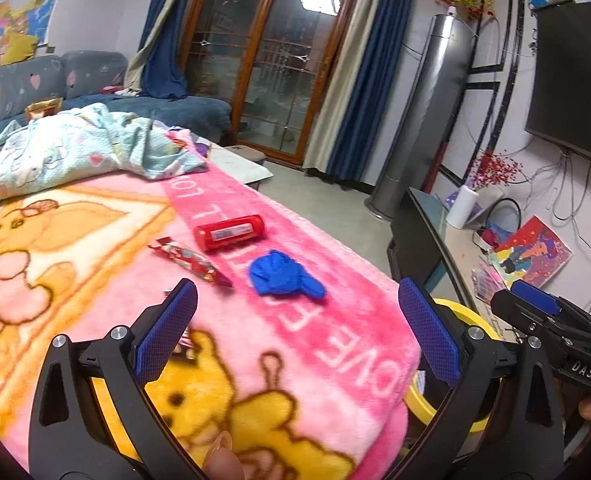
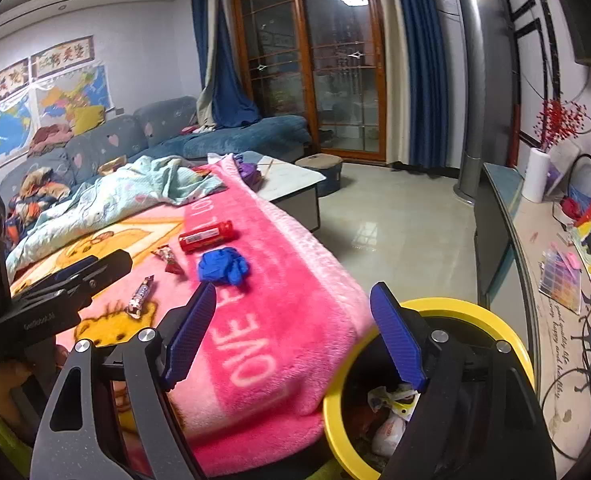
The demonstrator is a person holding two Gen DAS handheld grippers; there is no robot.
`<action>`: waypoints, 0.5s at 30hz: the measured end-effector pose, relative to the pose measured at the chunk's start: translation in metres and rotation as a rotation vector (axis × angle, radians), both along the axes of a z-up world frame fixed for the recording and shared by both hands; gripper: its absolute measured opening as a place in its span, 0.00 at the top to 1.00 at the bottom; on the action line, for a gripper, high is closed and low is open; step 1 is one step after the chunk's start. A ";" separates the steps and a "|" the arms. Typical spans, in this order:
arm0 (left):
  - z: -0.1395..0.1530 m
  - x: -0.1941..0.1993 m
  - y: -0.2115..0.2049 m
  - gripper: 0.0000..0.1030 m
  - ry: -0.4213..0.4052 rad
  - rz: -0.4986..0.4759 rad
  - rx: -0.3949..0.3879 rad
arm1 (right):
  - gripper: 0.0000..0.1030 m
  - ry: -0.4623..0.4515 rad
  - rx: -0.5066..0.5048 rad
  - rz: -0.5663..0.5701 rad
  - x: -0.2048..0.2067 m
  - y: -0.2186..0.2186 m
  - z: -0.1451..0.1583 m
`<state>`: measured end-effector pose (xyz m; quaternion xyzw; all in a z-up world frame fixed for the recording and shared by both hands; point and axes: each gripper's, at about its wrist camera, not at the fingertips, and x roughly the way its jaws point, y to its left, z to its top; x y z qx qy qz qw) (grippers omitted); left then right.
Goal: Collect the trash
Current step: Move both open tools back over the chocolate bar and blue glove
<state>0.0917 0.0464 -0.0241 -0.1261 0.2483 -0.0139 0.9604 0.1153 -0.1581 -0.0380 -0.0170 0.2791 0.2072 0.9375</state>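
Observation:
On the pink blanket (image 1: 315, 352) lie a red tube (image 1: 229, 232), a red snack wrapper (image 1: 189, 266) and a crumpled blue glove (image 1: 285, 274). They also show in the right wrist view: tube (image 2: 206, 236), wrapper (image 2: 170, 260), glove (image 2: 223, 266), plus a purple candy bar wrapper (image 2: 140, 296). My left gripper (image 1: 297, 330) is open and empty, short of the glove. My right gripper (image 2: 293, 336) is open and empty, at the blanket's edge above a yellow-rimmed trash bin (image 2: 335, 412) that holds crumpled wrappers (image 2: 391, 420).
A bunched light-blue quilt (image 1: 67, 148) lies at the blanket's far end. A blue sofa (image 2: 231, 136) stands behind. A low table (image 2: 295, 178) is beyond the blanket, tiled floor (image 2: 399, 232) to the right. A TV bench (image 2: 535, 264) with clutter runs along the right wall.

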 end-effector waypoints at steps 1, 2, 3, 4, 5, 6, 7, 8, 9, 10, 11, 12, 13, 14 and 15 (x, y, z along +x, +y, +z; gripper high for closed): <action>0.000 0.000 0.003 0.11 0.000 0.007 -0.002 | 0.25 0.005 0.002 0.006 0.001 0.003 -0.001; -0.001 0.000 0.007 0.11 0.001 0.015 -0.005 | 0.25 0.009 0.003 0.010 0.002 0.005 -0.001; -0.001 0.000 0.011 0.11 0.004 0.025 -0.006 | 0.25 0.011 0.004 0.012 0.003 0.007 -0.002; -0.001 0.000 0.013 0.11 0.007 0.030 -0.008 | 0.25 0.018 0.006 0.017 0.005 0.011 -0.003; -0.002 0.000 0.017 0.11 0.010 0.039 -0.009 | 0.25 0.023 0.006 0.021 0.007 0.013 -0.004; -0.002 0.000 0.018 0.11 0.013 0.045 -0.008 | 0.25 0.028 0.007 0.025 0.009 0.016 -0.004; -0.003 0.000 0.022 0.11 0.017 0.055 -0.009 | 0.25 0.034 0.007 0.032 0.012 0.021 -0.006; -0.004 0.000 0.026 0.11 0.022 0.063 -0.013 | 0.25 0.039 0.003 0.037 0.014 0.023 -0.007; -0.005 0.001 0.028 0.11 0.025 0.071 -0.015 | 0.25 0.042 0.001 0.040 0.016 0.025 -0.008; -0.006 0.002 0.033 0.11 0.033 0.085 -0.021 | 0.25 0.049 -0.005 0.046 0.019 0.029 -0.010; -0.008 0.003 0.037 0.11 0.039 0.093 -0.027 | 0.25 0.055 -0.010 0.051 0.023 0.033 -0.013; -0.010 0.004 0.041 0.11 0.047 0.102 -0.033 | 0.25 0.061 -0.017 0.056 0.027 0.037 -0.015; -0.012 0.005 0.044 0.11 0.055 0.108 -0.036 | 0.25 0.065 -0.024 0.056 0.029 0.039 -0.018; -0.015 0.006 0.048 0.11 0.066 0.116 -0.036 | 0.25 0.070 -0.030 0.055 0.033 0.042 -0.021; -0.018 0.008 0.051 0.11 0.081 0.126 -0.033 | 0.25 0.075 -0.031 0.058 0.036 0.044 -0.023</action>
